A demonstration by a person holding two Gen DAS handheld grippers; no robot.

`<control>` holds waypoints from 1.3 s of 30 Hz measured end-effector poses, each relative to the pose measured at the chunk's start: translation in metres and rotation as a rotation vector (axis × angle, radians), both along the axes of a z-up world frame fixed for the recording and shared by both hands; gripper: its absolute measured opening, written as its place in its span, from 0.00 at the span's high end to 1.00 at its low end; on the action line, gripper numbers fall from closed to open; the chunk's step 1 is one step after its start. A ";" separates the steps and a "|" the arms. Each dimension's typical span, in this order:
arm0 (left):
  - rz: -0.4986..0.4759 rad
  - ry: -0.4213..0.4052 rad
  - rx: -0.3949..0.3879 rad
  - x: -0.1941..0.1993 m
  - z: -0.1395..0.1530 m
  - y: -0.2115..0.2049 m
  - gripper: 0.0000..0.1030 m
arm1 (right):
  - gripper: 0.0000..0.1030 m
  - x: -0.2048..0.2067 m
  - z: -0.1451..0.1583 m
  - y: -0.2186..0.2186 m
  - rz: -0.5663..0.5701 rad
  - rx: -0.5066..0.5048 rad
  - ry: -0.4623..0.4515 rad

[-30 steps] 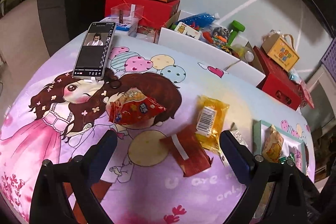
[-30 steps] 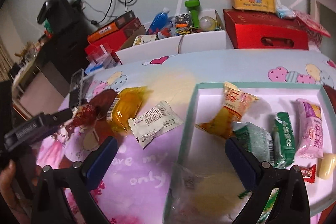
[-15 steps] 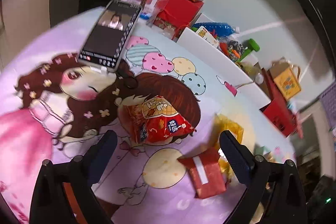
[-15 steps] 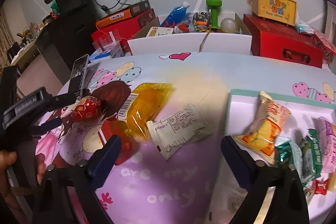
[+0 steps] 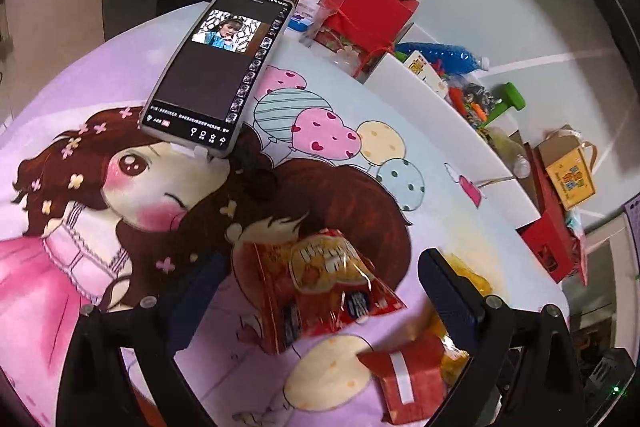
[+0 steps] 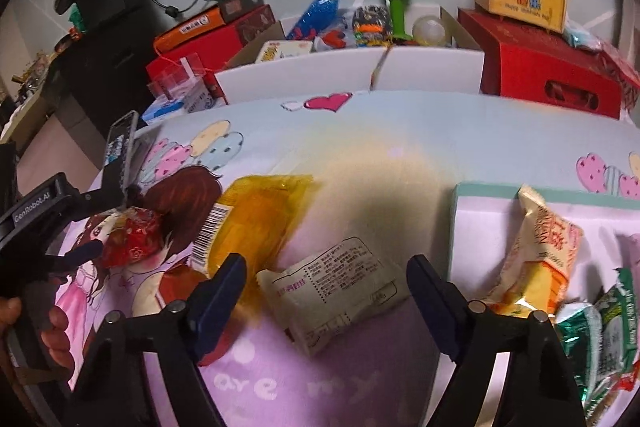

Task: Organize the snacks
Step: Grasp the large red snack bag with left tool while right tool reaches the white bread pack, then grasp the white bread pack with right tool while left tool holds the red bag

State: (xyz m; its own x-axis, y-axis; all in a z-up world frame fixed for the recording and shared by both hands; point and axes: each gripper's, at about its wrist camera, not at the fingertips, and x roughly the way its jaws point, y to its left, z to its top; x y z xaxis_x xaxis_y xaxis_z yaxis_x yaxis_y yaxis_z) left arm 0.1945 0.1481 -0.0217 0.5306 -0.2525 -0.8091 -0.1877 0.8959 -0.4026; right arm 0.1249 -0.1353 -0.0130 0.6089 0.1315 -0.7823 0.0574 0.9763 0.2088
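Right tongs (image 6: 326, 291) spread, narrowing just now, astride a white snack packet (image 6: 336, 289) lying flat on the tabletop (image 6: 400, 131), pads clear of it. Just beyond the left pad, a yellow packet (image 6: 256, 227); off to the right, a teal-rimmed tray (image 6: 454, 227) with more snacks. Left tongs (image 5: 320, 291) also spread, straddling a red chip bag (image 5: 320, 283), not pressing it. Nearer, toward the right pad, a small red packet (image 5: 408, 379). Farther off, a phone (image 5: 216, 71).
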 end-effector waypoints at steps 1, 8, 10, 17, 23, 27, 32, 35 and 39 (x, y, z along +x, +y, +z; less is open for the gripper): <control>-0.006 0.007 0.009 0.003 -0.003 -0.001 0.05 | 0.21 0.002 -0.003 0.001 0.001 -0.002 0.006; -0.055 0.078 0.071 0.014 -0.023 -0.015 0.05 | 0.24 0.013 -0.018 -0.006 -0.043 0.014 0.050; -0.060 0.089 0.094 0.014 -0.026 -0.019 0.05 | 0.24 0.014 -0.019 -0.005 -0.043 0.009 0.058; -0.089 0.114 0.176 0.014 -0.029 -0.030 0.05 | 0.24 0.014 -0.022 0.010 -0.023 -0.094 0.073; -0.104 0.128 0.228 0.012 -0.027 -0.033 0.20 | 0.30 0.012 -0.022 0.008 -0.016 -0.088 0.110; -0.109 0.132 0.246 0.010 -0.026 -0.033 0.30 | 0.42 0.011 -0.020 0.002 -0.019 -0.066 0.126; -0.107 0.132 0.256 0.013 -0.025 -0.034 0.31 | 0.42 0.010 -0.020 -0.001 -0.038 -0.044 0.139; -0.107 0.134 0.257 0.013 -0.025 -0.033 0.31 | 0.41 0.011 -0.021 -0.005 -0.071 -0.008 0.129; -0.110 0.136 0.267 0.013 -0.026 -0.036 0.31 | 0.38 0.013 -0.023 -0.003 -0.121 -0.008 0.110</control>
State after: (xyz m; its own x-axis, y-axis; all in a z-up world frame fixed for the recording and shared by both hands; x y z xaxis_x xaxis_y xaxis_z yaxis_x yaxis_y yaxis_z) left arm 0.2079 0.1122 -0.0476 0.3940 -0.0720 -0.9163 -0.1195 0.9845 -0.1287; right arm 0.1383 -0.1388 -0.0355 0.5304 0.0564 -0.8459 0.1964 0.9625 0.1873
